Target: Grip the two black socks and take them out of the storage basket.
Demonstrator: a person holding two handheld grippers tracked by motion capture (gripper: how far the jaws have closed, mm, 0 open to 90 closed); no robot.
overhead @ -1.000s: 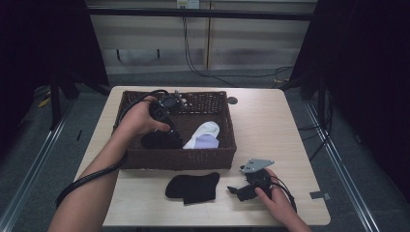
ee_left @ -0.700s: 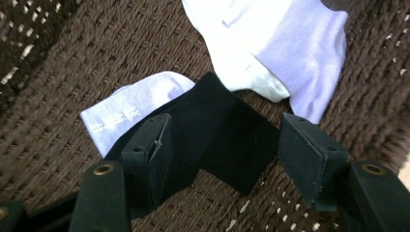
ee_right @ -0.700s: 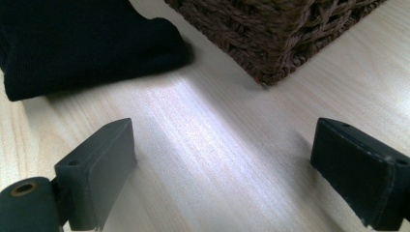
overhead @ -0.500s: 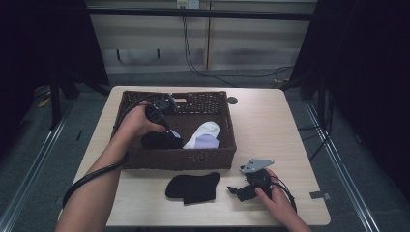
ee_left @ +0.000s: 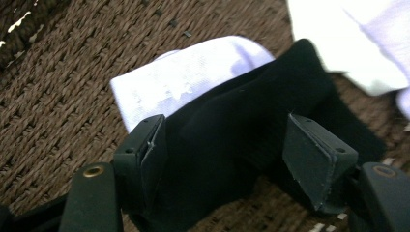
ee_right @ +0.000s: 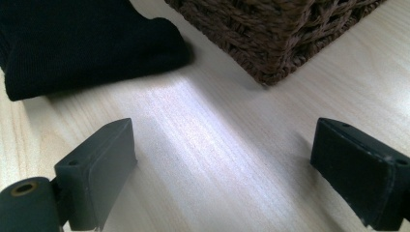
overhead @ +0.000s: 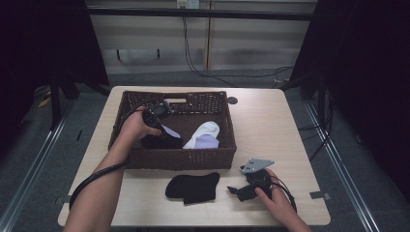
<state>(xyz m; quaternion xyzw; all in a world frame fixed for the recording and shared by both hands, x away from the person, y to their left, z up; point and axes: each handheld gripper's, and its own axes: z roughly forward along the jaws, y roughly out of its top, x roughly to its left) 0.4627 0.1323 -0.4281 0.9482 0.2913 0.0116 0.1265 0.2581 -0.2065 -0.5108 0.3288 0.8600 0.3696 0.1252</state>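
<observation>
Wooden table bears a wicker basket (overhead: 145, 159) holding white socks (overhead: 205, 135) and a black sock (ee_left: 241, 130) straddled by the left hand-held gripper (ee_left: 227, 145), opening.

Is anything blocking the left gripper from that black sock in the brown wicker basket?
Nothing visible: the left gripper has its open jaws already astride the black sock, which lies over a white sock in the wicker basket.

**Nothing to read**

I can make out no words, labels, brands or numbers anywhere: none on my basket (overhead: 180, 158), none on my socks, none on the table (overhead: 270, 125).
</observation>
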